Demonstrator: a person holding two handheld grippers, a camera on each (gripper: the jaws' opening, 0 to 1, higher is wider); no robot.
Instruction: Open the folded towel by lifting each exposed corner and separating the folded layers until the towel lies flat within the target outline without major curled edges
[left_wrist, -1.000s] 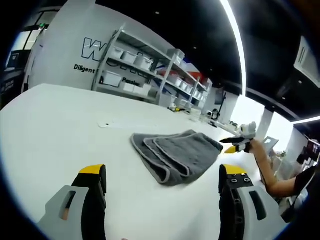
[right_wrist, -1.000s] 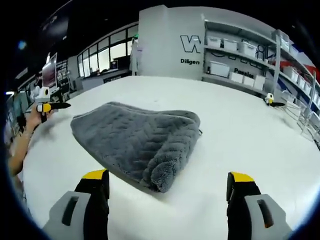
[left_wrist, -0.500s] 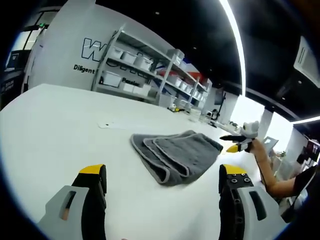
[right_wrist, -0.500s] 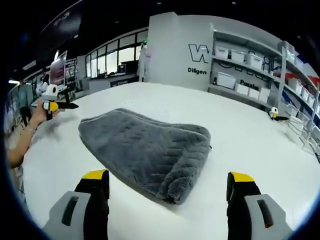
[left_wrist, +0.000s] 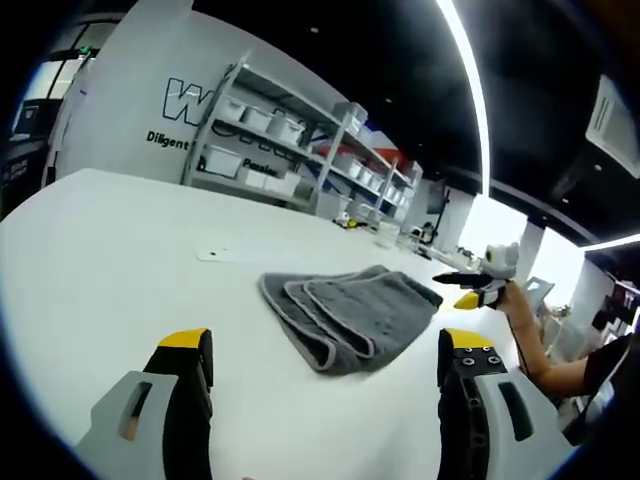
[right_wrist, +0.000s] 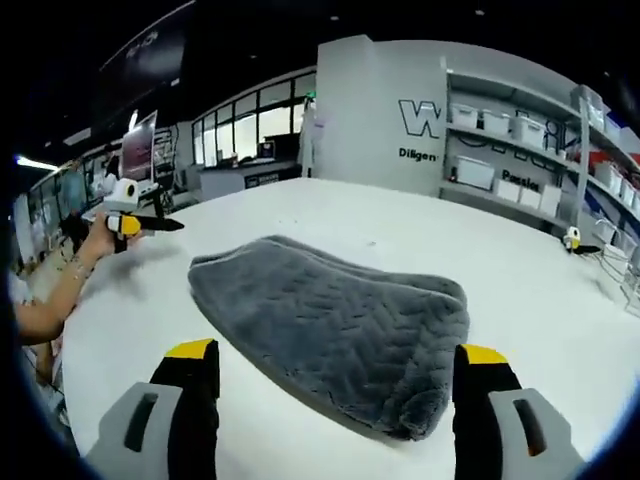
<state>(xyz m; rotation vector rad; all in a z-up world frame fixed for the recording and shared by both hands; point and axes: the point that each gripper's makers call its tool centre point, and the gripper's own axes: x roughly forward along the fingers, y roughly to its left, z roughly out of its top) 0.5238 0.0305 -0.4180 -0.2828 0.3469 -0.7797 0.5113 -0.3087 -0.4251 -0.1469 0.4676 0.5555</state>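
Two grippers are hovering over a smooth white tabletop (left_wrist: 90, 250), each with its jaws spread wide and gripping nothing. From the left gripper view, the left gripper (left_wrist: 325, 395) is pointing at a gray towel (left_wrist: 345, 312) lying ahead of the jaws and between their lines, well apart from the tips. It is showing as a soft, plush cloth folded into stacked layers, with rounded, piped edges running in curved bands along the side nearer the left jaw. Beyond the right jaw, the right gripper (left_wrist: 468, 288) is showing in a person's hand, just past the towel's far corner. From the right gripper view, the towel is lying close ahead between the jaws, its top showing a zigzag, herringbone-like weave and its thick folded end bulging near the right jaw. Past the left jaw, the left gripper is appearing in a person's hand above the tabletop's edge. Metal shelves (left_wrist: 290, 140) holding pale bins are standing beyond the tabletop against a gray wall with lettering.
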